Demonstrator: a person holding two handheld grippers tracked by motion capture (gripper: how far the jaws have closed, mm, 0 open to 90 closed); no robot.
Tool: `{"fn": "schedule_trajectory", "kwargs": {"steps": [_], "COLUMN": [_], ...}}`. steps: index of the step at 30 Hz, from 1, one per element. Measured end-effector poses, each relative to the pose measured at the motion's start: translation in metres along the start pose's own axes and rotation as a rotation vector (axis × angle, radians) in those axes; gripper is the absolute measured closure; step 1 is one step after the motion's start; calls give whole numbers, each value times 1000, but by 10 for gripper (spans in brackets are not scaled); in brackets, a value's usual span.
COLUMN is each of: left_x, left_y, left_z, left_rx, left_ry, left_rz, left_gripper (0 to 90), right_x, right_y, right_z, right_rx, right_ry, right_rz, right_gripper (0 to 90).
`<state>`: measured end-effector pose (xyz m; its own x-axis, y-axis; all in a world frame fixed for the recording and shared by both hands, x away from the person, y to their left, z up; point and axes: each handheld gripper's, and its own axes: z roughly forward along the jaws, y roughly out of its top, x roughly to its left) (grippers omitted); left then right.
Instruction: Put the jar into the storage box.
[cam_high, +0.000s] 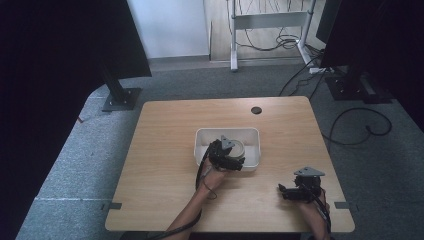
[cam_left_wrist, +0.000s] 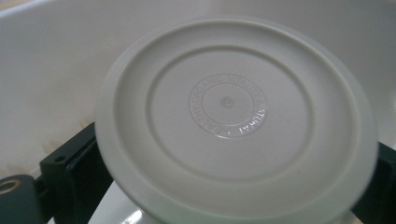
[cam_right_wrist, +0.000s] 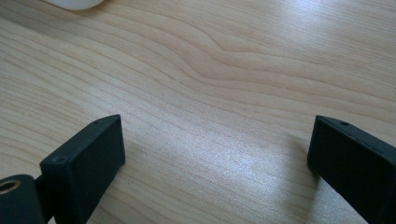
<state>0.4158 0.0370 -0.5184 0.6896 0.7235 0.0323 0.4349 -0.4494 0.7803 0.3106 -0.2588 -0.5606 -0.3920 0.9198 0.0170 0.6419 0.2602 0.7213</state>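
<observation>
Left gripper (cam_high: 227, 156): jaws spread wide and clamped on a round off-white lid (cam_left_wrist: 236, 123), one jaw at the lid's 8 o'clock edge, the other at its 4 o'clock edge in the left gripper view. Contact looks firm on both sides; the lid fills the gap between the jaws.

Lid: flat disc, so no real long axis. Its face points straight at the left gripper's camera, concentric rings and embossed ring of text at centre readable as relief, letters too soft to read with confidence. Disc plane sits roughly square to the jaw line, tipped a little so the lower rim comes nearest the lens.

Location: lid is inside the white rectangular bin (cam_high: 252, 137), which sits mid-table, slightly toward 12 o'clock from the person. In the high view the left gripper sits over the bin's 7 o'clock corner, the hand behind it at the near rim. Bin wall is the pale background behind the lid. Whether the lid touches the bin floor: cannot tell.

Right gripper (cam_high: 286, 191): jaws spread wide, nothing between them, just bare wooden table (cam_right_wrist: 224, 70) under them. It sits near the table's 5 o'clock corner, well apart from the bin. Whether its jaw tips touch the wood: cannot tell.
</observation>
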Motion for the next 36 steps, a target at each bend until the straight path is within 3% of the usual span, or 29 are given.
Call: {"fn": "schedule_trajectory", "kwargs": {"steps": [36], "left_x": [8], "left_y": [-1], "left_z": [-44], "left_rx": [-62], "left_ry": [-54], "left_rz": [18], "left_gripper": [45], "right_x": [0], "right_y": [0], "right_z": [0], "right_rx": [0], "right_ry": [0], "right_rz": [0], "right_gripper": [37]}}
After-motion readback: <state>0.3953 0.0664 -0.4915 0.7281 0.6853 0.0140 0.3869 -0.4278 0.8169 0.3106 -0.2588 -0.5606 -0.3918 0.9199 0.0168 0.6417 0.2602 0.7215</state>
